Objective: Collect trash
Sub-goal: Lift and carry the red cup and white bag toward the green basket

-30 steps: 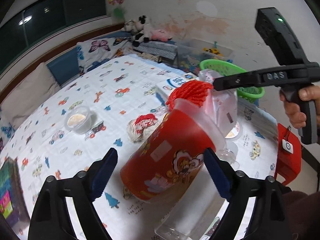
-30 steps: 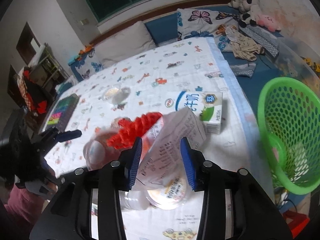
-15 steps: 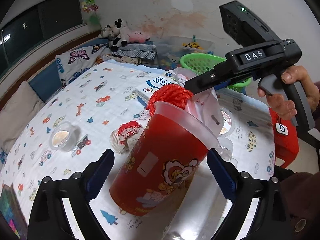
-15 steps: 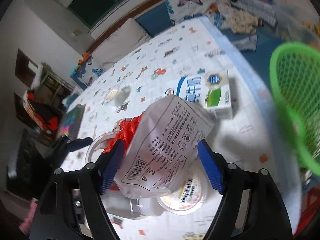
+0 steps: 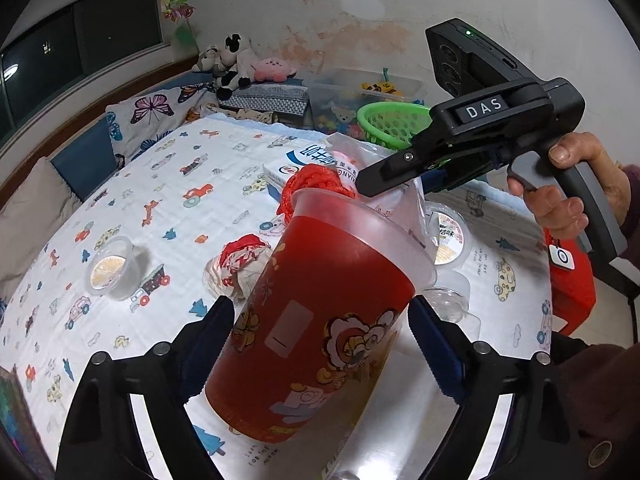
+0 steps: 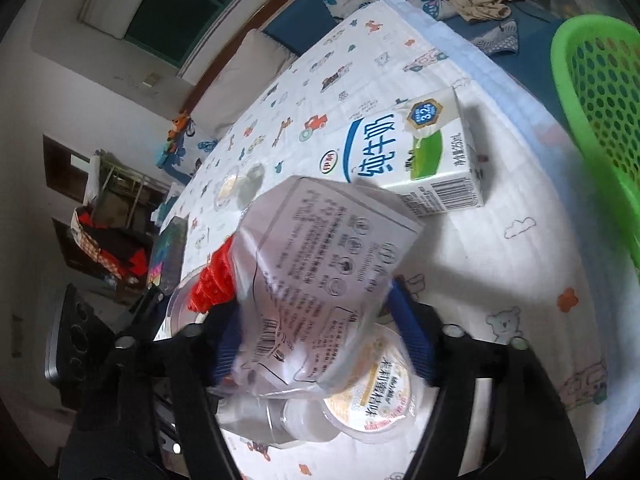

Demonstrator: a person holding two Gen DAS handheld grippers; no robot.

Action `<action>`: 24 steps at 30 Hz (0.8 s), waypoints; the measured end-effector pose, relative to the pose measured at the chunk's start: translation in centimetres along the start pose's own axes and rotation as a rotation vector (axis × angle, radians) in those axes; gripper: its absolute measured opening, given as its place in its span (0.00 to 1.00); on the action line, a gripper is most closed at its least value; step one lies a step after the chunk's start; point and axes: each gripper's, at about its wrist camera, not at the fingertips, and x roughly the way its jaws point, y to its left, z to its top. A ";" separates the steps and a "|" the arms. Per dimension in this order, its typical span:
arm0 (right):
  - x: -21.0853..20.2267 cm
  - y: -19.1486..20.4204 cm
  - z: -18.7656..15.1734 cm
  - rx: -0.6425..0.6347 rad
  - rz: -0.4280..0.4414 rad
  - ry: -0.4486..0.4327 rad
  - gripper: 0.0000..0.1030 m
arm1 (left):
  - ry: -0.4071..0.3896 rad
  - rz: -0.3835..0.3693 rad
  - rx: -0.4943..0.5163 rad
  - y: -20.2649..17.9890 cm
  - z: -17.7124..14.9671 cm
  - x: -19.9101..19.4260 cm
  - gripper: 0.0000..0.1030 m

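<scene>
Trash fills my tall red translucent plastic cup (image 5: 320, 320) — I hold it tilted in my left gripper (image 5: 320, 344), blue pads pressing its sides, above the white cartoon-print bedsheet (image 5: 168, 200). Red mesh netting (image 5: 316, 178) pokes from its rim. My right gripper (image 6: 316, 344) has just been narrowing its jaws on a clear printed plastic bag (image 6: 320, 272) at the cup's mouth; both pads touch the bag. A white-and-blue milk carton (image 6: 404, 156) lies beyond — near a green perforated basket (image 6: 600, 92). A foil-lidded pudding cup (image 6: 372, 392) sits below the bag.
</scene>
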 end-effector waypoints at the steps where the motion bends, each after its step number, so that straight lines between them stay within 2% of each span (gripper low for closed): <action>1: -0.2 0.0 -0.1 -0.001 0.006 -0.003 0.54 | -0.004 0.003 0.002 -0.1 0.0 -0.1 0.79; 8: -3.0 -0.1 -0.6 -0.023 0.029 -0.046 0.46 | -0.020 0.028 0.004 -0.8 -0.2 -1.0 0.68; 13: -4.5 0.1 -0.8 -0.030 0.049 -0.077 0.44 | -0.025 0.068 -0.002 -1.4 -0.3 -1.7 0.58; 16: -5.5 0.2 -0.9 -0.034 0.062 -0.097 0.44 | -0.022 0.068 -0.019 -1.3 -0.3 -2.2 0.55; 19: -6.1 0.3 -1.0 -0.041 0.060 -0.111 0.44 | -0.002 0.056 -0.052 -0.9 -0.2 -2.1 0.56; 20: -6.2 0.3 -1.0 -0.039 0.061 -0.114 0.44 | 0.002 0.048 -0.068 -0.7 -0.1 -2.0 0.59; 22: -6.4 0.2 -1.0 -0.036 0.061 -0.118 0.44 | 0.003 0.042 -0.080 -0.5 0.1 -1.8 0.73; 24: -6.5 0.1 -1.0 -0.034 0.061 -0.119 0.44 | 0.007 0.030 -0.077 -0.5 0.4 -1.4 0.76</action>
